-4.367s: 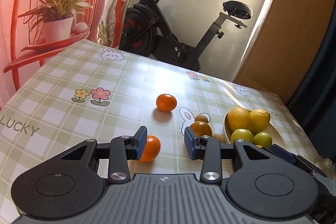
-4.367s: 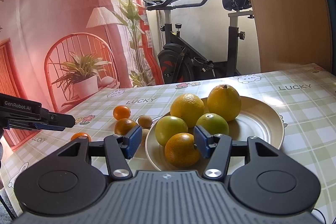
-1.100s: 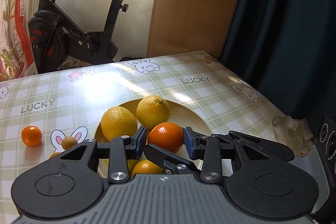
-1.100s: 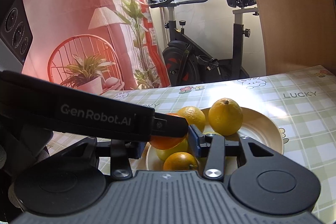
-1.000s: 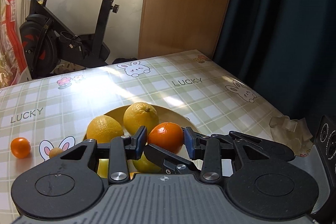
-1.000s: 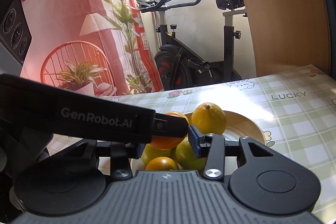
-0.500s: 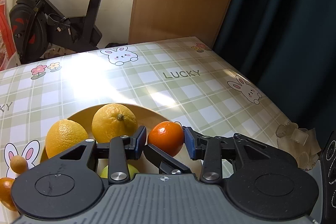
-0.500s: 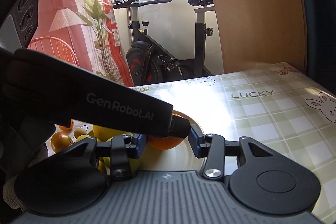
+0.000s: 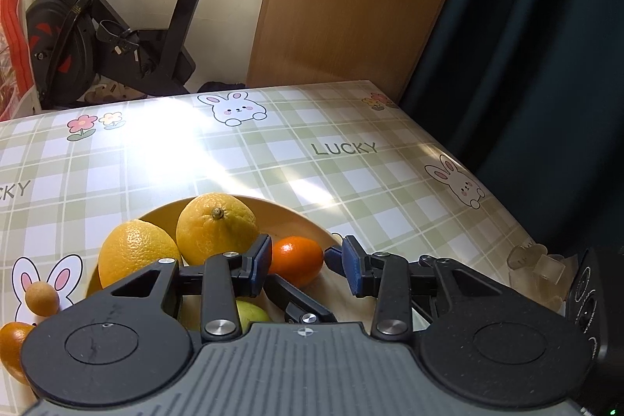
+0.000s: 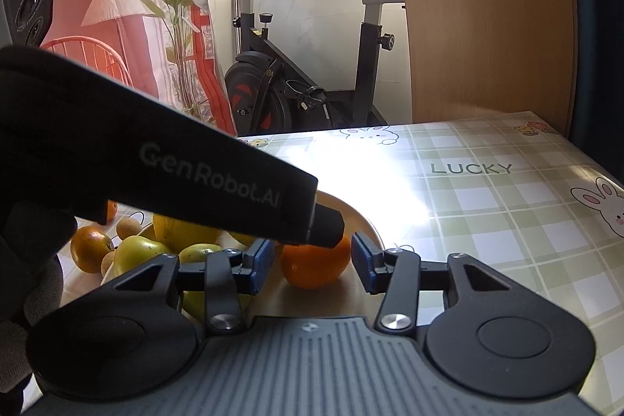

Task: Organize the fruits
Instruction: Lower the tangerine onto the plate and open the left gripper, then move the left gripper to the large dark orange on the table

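Right gripper [image 10: 312, 262]: jaws opening, the tangerine [image 10: 316, 268] between the pads with a sliver of gap each side.
Left gripper [image 9: 306, 266]: not gripping; one pad touches the tangerine, the other stands clear.
Tangerine: on the plate [image 9: 312, 225], near its rim.
Risk: drag a pad as you back out and it rolls off the rim.
Risk: your crossed fingers may knock together.

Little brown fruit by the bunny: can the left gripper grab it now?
Probably not yet. The left gripper has the orange between its fingers, and the brown fruit sits off to its left.
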`<state>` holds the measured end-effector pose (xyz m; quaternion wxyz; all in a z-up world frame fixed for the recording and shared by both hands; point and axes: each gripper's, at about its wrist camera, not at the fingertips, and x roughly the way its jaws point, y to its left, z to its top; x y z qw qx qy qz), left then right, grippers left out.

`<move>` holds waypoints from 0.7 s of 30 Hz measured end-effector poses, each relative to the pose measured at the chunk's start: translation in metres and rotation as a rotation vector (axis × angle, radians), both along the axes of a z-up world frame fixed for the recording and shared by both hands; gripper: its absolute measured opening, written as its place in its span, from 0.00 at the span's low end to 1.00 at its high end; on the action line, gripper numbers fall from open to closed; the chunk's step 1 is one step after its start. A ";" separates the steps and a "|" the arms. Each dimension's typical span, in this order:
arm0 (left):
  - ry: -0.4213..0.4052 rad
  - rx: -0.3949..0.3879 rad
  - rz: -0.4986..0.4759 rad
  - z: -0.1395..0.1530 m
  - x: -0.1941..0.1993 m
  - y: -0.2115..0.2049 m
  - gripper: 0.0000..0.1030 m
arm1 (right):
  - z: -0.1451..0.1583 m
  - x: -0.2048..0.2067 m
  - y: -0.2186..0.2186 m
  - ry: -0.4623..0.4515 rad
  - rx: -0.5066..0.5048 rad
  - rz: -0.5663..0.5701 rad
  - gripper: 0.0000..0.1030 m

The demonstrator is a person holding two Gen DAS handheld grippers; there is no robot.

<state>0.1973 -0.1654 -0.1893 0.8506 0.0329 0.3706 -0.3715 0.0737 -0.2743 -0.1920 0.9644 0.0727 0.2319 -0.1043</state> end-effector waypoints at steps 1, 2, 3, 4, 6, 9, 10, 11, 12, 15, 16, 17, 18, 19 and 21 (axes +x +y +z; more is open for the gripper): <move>-0.008 -0.011 -0.005 0.004 -0.002 0.003 0.40 | 0.000 0.001 0.000 0.006 -0.001 -0.001 0.48; -0.016 -0.020 -0.009 0.007 -0.003 0.006 0.40 | -0.001 0.001 0.001 0.008 -0.002 -0.001 0.48; -0.028 -0.027 -0.013 0.011 -0.005 0.009 0.40 | -0.001 0.001 0.000 0.007 -0.002 0.001 0.48; -0.040 -0.029 -0.014 0.014 -0.006 0.014 0.40 | -0.001 -0.001 0.000 0.000 -0.003 0.003 0.48; -0.055 -0.039 -0.009 0.019 -0.007 0.025 0.40 | 0.000 -0.006 0.000 -0.028 0.005 0.011 0.48; -0.065 -0.051 0.023 0.026 -0.003 0.045 0.40 | 0.001 -0.017 -0.001 -0.076 0.031 0.026 0.50; -0.069 -0.055 0.042 0.028 -0.001 0.053 0.40 | 0.001 -0.020 -0.002 -0.089 0.036 0.029 0.50; -0.070 -0.061 0.060 0.030 0.001 0.061 0.40 | 0.002 -0.021 -0.002 -0.101 0.037 0.029 0.50; -0.070 -0.070 0.080 0.033 0.003 0.070 0.40 | 0.003 -0.023 -0.001 -0.109 0.036 0.027 0.50; -0.066 -0.099 0.128 0.040 0.008 0.097 0.40 | 0.003 -0.026 0.000 -0.120 0.028 0.032 0.50; -0.069 -0.104 0.140 0.042 0.008 0.107 0.40 | 0.004 -0.026 0.000 -0.118 0.027 0.032 0.50; -0.073 -0.104 0.151 0.043 0.009 0.115 0.40 | 0.004 -0.026 0.000 -0.117 0.028 0.031 0.50; -0.079 -0.101 0.165 0.045 0.009 0.125 0.40 | 0.005 -0.025 -0.001 -0.115 0.030 0.030 0.50; -0.082 -0.096 0.180 0.046 0.010 0.135 0.40 | 0.006 -0.026 -0.001 -0.112 0.031 0.026 0.50; -0.084 -0.088 0.209 0.046 0.014 0.153 0.40 | 0.007 -0.031 0.002 -0.114 0.034 0.018 0.50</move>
